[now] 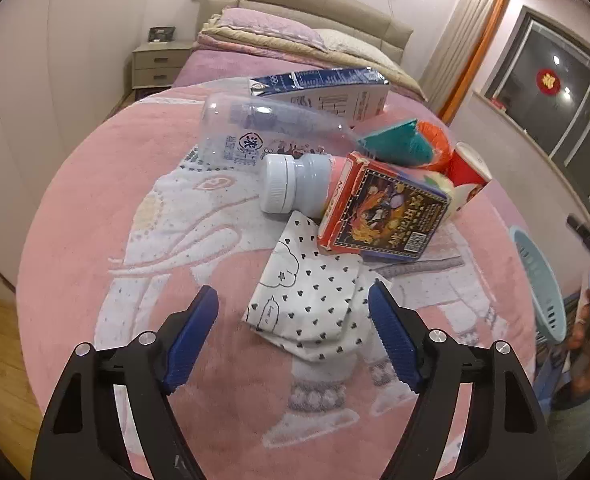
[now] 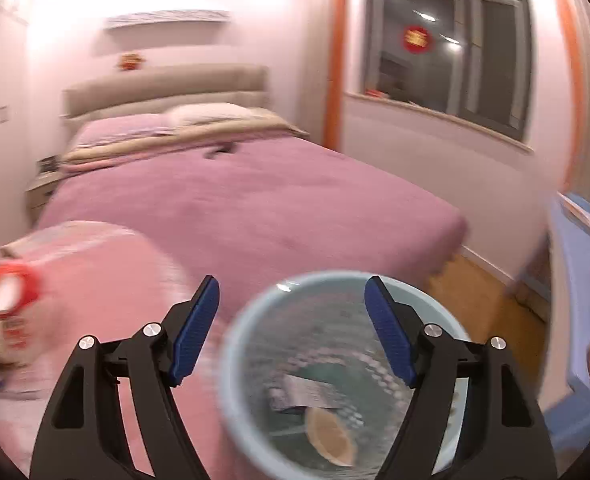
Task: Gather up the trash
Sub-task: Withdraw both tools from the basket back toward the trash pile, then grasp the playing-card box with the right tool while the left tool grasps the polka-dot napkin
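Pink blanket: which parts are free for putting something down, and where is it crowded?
Free: the pink blanket left of the clear bottle and the white-capped bottle. Crowded: the right, around the card box and the dotted cloth.

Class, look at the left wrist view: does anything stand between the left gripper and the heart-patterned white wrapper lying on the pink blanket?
Nothing visible does. The left gripper is open, and the heart-patterned wrapper lies flat between its fingers. The orange card box sits beyond it.
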Available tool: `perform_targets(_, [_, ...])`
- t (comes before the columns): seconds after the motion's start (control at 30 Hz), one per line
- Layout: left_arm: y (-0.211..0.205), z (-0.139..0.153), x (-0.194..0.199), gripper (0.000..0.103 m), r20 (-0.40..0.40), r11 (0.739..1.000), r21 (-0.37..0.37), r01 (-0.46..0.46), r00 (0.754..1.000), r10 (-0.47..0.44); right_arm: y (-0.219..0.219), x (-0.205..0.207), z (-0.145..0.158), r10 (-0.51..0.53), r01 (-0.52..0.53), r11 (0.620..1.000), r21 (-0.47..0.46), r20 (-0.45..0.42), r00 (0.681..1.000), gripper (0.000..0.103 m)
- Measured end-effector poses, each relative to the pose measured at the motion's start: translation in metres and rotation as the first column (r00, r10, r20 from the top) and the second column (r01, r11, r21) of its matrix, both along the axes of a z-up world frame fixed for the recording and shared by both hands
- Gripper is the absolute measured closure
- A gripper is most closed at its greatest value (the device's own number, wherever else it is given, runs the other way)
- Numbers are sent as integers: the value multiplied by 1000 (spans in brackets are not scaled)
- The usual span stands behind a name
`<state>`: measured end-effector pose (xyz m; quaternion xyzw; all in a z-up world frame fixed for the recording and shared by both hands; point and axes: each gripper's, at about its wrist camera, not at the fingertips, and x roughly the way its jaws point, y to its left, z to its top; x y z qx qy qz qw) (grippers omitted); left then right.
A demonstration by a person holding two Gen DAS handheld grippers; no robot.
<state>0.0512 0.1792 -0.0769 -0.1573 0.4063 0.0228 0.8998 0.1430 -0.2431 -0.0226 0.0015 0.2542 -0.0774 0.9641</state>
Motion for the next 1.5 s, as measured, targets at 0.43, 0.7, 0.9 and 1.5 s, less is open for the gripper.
perform_targets(0.43, [-4, -5, 19, 37, -55, 996, 90, 5, 999, 0, 181, -22, 9, 700, -685, 714, 145, -116, 705, 36])
perform_targets(0.7, [-13, -5, 14, 51, -66, 988, 150, 27, 998, -17, 233, 0, -5, 791, -750, 612, 250, -186, 583, 50])
perform_targets(0.9, [-21, -4, 8, 79, -73, 982, 184, 33, 997, -20, 245, 16, -25, 813, -759, 580, 295, -263, 519, 61])
perform_targets(1.5, [-7, 11, -28, 96, -27, 995, 101, -2, 1000, 5, 261, -17, -49, 837, -793, 532, 297, -330, 438, 61])
